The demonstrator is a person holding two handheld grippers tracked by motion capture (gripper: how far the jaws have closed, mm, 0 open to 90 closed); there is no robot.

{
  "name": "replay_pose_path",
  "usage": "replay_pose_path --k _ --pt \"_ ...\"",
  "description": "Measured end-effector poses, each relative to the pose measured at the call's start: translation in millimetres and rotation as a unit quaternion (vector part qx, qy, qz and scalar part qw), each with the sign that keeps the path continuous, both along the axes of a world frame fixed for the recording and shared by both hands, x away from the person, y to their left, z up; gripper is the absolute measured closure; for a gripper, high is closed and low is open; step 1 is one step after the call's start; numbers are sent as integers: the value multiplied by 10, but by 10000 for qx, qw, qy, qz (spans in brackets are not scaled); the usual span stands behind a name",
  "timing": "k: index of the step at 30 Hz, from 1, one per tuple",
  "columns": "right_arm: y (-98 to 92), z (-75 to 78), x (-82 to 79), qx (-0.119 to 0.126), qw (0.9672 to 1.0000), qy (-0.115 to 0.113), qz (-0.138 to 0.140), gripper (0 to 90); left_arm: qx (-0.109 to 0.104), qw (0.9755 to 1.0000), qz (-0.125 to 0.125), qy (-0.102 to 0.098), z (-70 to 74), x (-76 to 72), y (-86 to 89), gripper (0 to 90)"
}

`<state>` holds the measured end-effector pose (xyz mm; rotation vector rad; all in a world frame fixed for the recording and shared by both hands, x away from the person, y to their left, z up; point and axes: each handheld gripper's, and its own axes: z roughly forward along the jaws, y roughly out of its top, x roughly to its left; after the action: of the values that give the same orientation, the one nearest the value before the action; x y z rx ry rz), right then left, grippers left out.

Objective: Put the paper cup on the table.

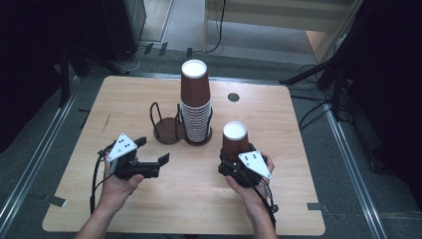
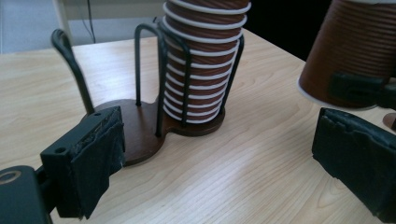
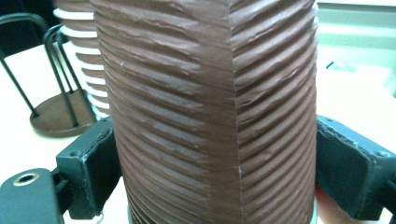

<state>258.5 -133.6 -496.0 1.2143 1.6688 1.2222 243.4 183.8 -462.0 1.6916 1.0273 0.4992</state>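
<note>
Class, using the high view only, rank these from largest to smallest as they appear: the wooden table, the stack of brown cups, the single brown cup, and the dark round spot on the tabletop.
1. Wooden table
2. Stack of brown cups
3. Single brown cup, held in the right hand-held gripper
4. Dark round spot

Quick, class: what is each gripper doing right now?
Left gripper: open, holding nothing.
Right gripper: closed on an upside-down brown paper cup.
</note>
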Motion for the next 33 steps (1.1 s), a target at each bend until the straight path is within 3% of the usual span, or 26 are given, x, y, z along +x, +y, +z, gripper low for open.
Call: replay_pose_path --k 5,15,24,33 --pt "130 -56 -40 -516 9985 -144 108 101 -22 9995 -310 32 45 -6 -90 45" --pt "379 -208 -134 -1046 9930 -330 429 104 -14 9975 -683 185 33 -25 -215 56" --pt "608 -331 -257 -1558 9821 -539 912 104 -63 9951 -948 258 31 -43 -292 67" --pt "687 -376 -308 -1870 9743 -663 1064 103 -107 9922 -1188 367 22 -50 -331 68"
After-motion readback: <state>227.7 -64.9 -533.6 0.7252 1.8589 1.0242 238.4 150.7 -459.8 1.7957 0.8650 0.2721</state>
